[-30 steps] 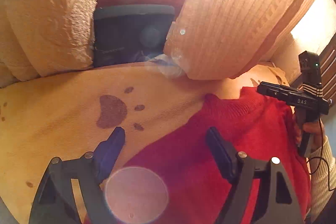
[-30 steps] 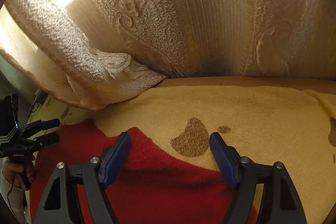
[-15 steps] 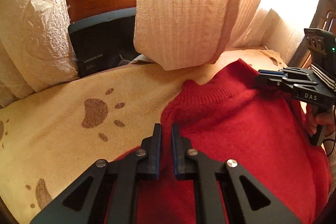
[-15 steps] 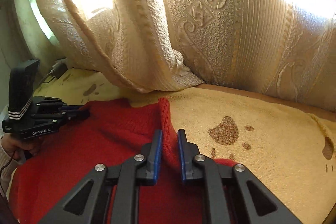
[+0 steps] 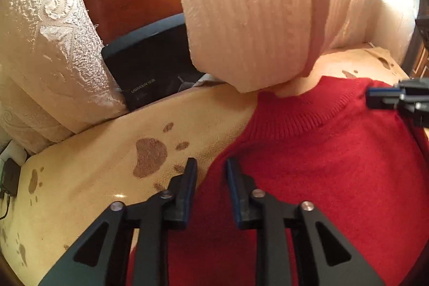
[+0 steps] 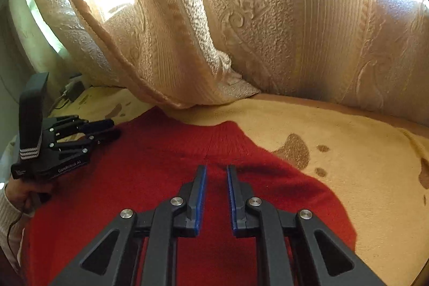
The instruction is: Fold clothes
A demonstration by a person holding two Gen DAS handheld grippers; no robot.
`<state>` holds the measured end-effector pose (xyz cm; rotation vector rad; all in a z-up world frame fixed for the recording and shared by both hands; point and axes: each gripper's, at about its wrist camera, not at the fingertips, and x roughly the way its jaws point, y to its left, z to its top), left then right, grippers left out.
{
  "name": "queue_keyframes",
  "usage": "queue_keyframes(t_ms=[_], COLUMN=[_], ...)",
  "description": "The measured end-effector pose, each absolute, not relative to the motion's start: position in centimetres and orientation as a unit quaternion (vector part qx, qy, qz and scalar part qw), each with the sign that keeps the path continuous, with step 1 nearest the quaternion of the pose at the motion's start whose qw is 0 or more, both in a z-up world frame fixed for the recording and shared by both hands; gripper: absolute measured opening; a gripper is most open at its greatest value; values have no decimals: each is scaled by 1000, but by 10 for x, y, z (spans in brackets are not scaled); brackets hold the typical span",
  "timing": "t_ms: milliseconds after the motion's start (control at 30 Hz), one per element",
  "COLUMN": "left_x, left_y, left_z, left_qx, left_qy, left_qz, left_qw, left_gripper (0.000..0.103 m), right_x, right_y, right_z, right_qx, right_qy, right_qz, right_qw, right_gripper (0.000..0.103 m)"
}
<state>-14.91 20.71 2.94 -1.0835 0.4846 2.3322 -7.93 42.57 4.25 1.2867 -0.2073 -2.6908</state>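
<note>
both grippers closed in from wide open; left gripper [image 5: 209, 170] has just loosened at the red sweater [image 5: 321, 173] edge, right gripper [image 6: 216, 176] narrow, apparently empty, folding barely begun on the paw-print blanket [image 5: 93, 165]

Red sweater [image 5: 335, 165], tan blanket [image 5: 88, 178] – brown paw prints, cream embossed cushions [image 6: 308, 31], black tool [image 6: 216, 173] – blue pads.

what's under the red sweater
The red sweater lies on a tan cover printed with brown paw marks, which shows past its edges. What lies directly beneath the sweater is covered and cannot be seen.
</note>
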Motion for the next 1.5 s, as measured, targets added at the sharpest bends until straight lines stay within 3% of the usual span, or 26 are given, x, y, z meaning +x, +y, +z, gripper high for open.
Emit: queue_keyframes(t_ms=[100, 167, 200, 300, 367, 400, 433, 700, 867, 967, 1233, 1433, 1500], left_x=[-154, -155, -155, -150, -143, -140, -128, -39, 8, 35, 73, 68, 64], left_y=[194, 176, 166, 134, 119, 112, 108, 72, 58, 60, 60, 45, 38], left_z=[34, 40, 43, 54, 61, 64, 67, 63, 57, 48, 23, 17, 16], left_qx=[-410, -414, -415, -418, -418, -417, -416, -405, -400, -392, -375, -380, -380], left_qy=[146, 106, 84, 27, 17, 12, 15, 45, 43, 79, 121, 147, 159], left_qz=[861, 866, 868, 870, 870, 871, 869, 862, 865, 870, 882, 890, 893], left_qw=[262, 260, 259, 260, 260, 260, 268, 302, 300, 288, 258, 205, 181], left_gripper=[46, 80, 86, 86, 86, 86, 86, 86, 91, 94, 101, 101, 101], right_x=[-86, -86, -85, -81, -79, -72, -65, 25, 86, 120, 152, 159, 166], right_y=[430, 435, 436, 435, 432, 431, 429, 402, 378, 355, 320, 349, 369], right_z=[31, 31, 31, 33, 36, 43, 49, 102, 91, 76, 27, 25, 27], right_qx=[442, 443, 443, 448, 455, 448, 441, 392, 391, 400, 441, 437, 431], right_qy=[-74, -88, -93, -91, -87, -88, -88, -102, -168, -177, -114, -82, -104], right_qz=[-891, -890, -889, -887, -885, -888, -892, -911, -899, -892, -889, -895, -895], right_qw=[68, 66, 66, 58, 50, 51, 52, 74, 102, 111, 54, -27, -42], right_gripper=[16, 16, 16, 21, 34, 52, 60, 60, 68, 71, 71, 71, 71])
